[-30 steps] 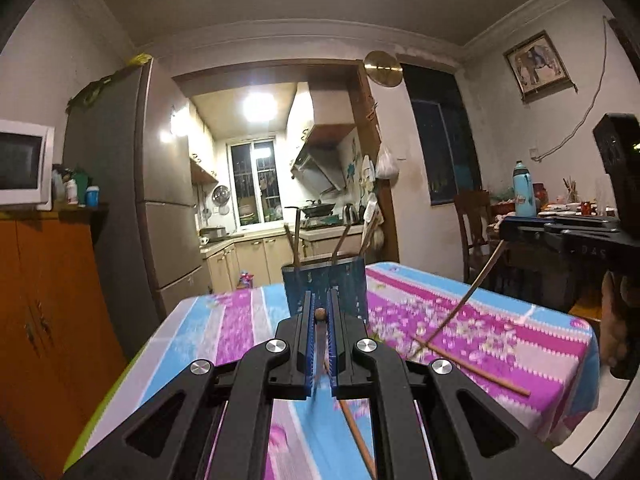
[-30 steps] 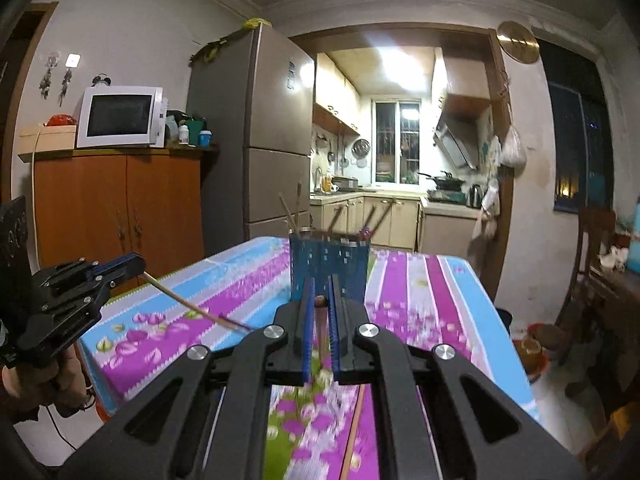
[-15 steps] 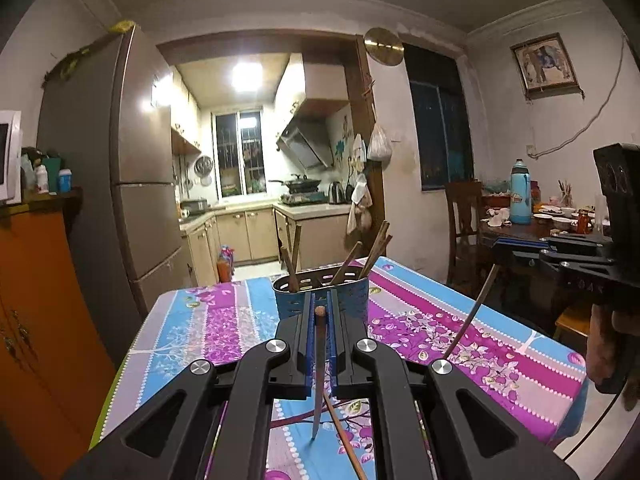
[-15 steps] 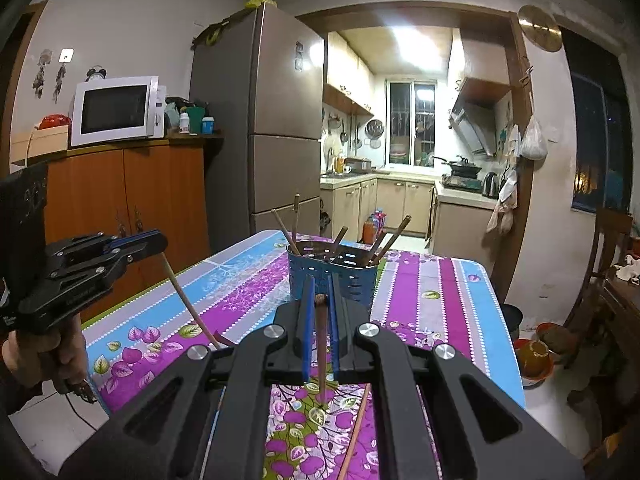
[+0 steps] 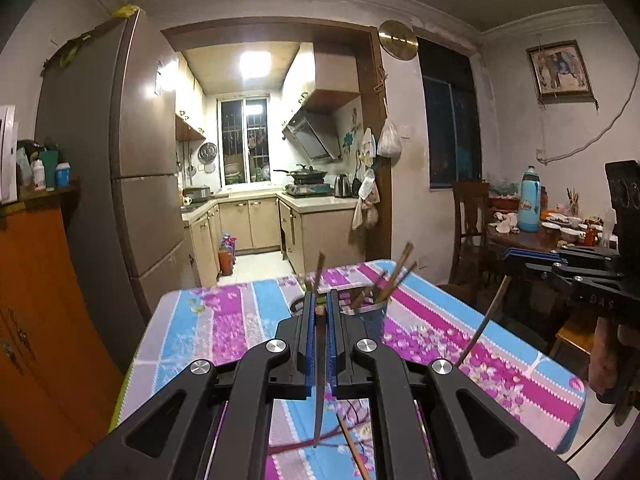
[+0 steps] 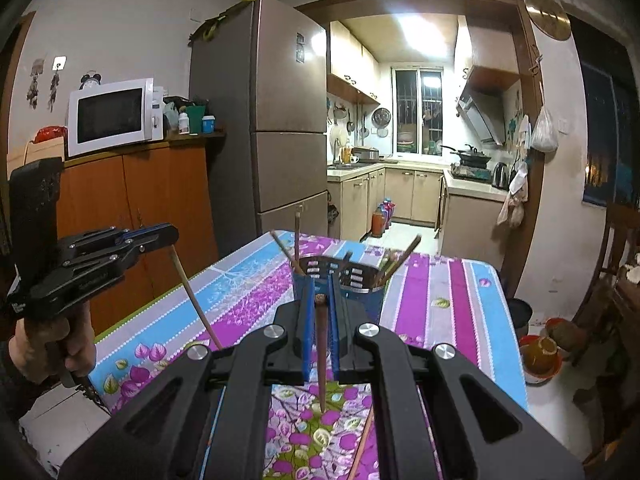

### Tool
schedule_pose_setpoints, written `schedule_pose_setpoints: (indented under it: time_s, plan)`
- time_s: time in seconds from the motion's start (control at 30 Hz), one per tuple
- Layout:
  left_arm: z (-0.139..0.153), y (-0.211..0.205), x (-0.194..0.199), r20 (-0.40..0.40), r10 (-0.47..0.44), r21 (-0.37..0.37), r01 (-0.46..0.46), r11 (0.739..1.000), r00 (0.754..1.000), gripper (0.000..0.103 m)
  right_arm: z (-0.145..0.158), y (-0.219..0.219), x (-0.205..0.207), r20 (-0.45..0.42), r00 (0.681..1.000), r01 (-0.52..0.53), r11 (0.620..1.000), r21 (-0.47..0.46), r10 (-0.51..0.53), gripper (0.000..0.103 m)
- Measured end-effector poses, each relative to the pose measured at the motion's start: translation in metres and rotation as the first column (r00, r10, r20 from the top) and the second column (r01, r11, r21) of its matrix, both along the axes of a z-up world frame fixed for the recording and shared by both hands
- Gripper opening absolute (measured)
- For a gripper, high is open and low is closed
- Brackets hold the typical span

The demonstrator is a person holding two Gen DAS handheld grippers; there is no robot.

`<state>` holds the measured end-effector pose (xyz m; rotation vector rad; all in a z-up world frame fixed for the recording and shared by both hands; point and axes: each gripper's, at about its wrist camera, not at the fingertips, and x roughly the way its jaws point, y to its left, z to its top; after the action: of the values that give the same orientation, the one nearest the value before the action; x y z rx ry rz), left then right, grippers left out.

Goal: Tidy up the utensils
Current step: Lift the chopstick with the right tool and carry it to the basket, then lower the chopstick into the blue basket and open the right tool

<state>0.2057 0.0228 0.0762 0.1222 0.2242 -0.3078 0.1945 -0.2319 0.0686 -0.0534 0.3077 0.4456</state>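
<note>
My left gripper [image 5: 319, 312] is shut on a brown chopstick [image 5: 319, 384] that hangs down above the table. It also shows in the right wrist view [image 6: 170, 236], its chopstick [image 6: 196, 304] slanting down. My right gripper [image 6: 320, 300] is shut on another brown chopstick [image 6: 321, 360], tip pointing down; it also shows in the left wrist view [image 5: 508, 256] with its chopstick [image 5: 482, 324]. A blue slotted utensil holder [image 6: 340, 276] with several chopsticks stands on the table just beyond both grippers, also in the left wrist view [image 5: 372, 316].
The table has a flowered purple and blue cloth [image 5: 224, 320]. A loose chopstick [image 5: 354, 452] lies on it below the grippers. An orange cabinet [image 6: 132, 200] and a fridge [image 6: 276, 120] stand to the left, and a wooden chair [image 5: 468, 224] and a cluttered table to the right.
Both grippers have risen with their chopsticks, which swung from flat to hanging tip down. The holder now sits lower in both views and its open top shows.
</note>
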Motion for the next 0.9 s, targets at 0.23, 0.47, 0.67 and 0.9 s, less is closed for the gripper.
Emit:
schedule_pose_setpoints:
  time_s: [0.23,0.47,0.67,0.9]
  plan:
    - [0.067,0.008,0.017,0.041,0.007,-0.044,-0.006,0.999,0.999,0.007,0.064,-0.010,0.015,0.044,0.999,0.005,1.000,0.023,-0.006,0.005]
    - [0.134,0.012,0.046,0.080,0.025,-0.097,-0.018,0.995,0.996,0.007,0.125,-0.011,0.034,0.104,0.994,0.021,1.000,0.016,-0.022,0.005]
    - [0.165,-0.005,0.073,0.109,0.015,-0.110,-0.003,0.994,0.994,0.007,0.153,-0.010,0.065,0.138,0.990,0.034,0.999,0.020,-0.036,0.005]
    - [0.162,-0.026,0.109,0.097,-0.012,-0.095,0.021,0.995,0.995,0.007,0.150,-0.008,0.108,0.130,0.991,0.037,0.998,0.044,-0.043,0.005]
